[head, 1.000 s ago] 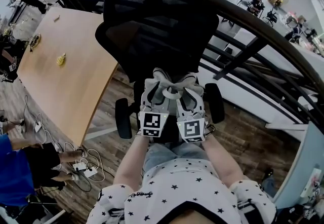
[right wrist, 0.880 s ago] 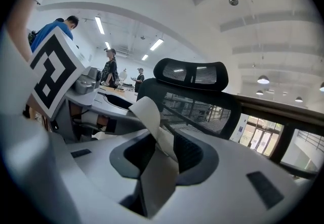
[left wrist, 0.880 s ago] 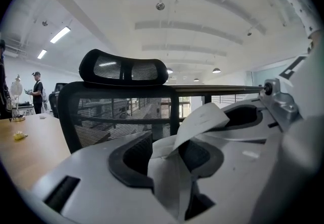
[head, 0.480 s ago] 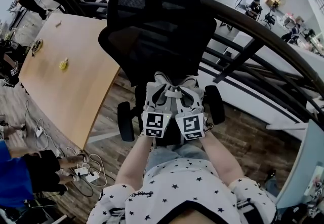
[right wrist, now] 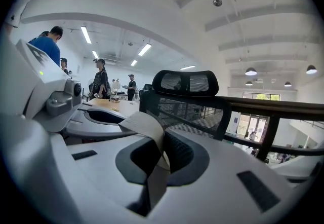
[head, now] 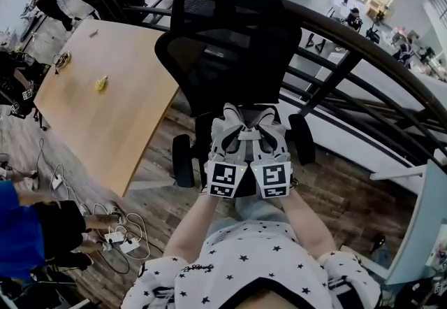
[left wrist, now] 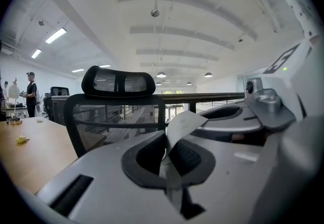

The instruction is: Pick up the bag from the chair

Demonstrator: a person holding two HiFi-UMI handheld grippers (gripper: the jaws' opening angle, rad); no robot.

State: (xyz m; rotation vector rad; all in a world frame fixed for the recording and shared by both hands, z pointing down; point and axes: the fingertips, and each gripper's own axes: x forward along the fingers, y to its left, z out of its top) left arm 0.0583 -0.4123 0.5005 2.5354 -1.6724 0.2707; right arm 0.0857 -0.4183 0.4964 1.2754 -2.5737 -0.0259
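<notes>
Just been closing the left gripper [left wrist: 167, 154] on a flat paper strip [left wrist: 182, 124], likely a handle of the bag; pinched tight between the pads now. Holding a second strip [right wrist: 147, 124] the same way in the right gripper [right wrist: 159, 154], clenched shut on it. Cannot see the rest of the bag: hidden under both grippers in the head view, close in front of the black mesh chair [head: 230, 42].

Could rip the thin paper by pulling the two grippers apart or yanking up fast. Could lose a strip if pinched too near its end. Could catch the bag on the chair arms [head: 183, 161].

Tight at both sides between those arms. Blocked ahead by the tall chair back, with the railing [head: 349, 42] behind. Wooden desk [head: 105, 112] off to the left, well apart. Open only upward and back toward the person.
</notes>
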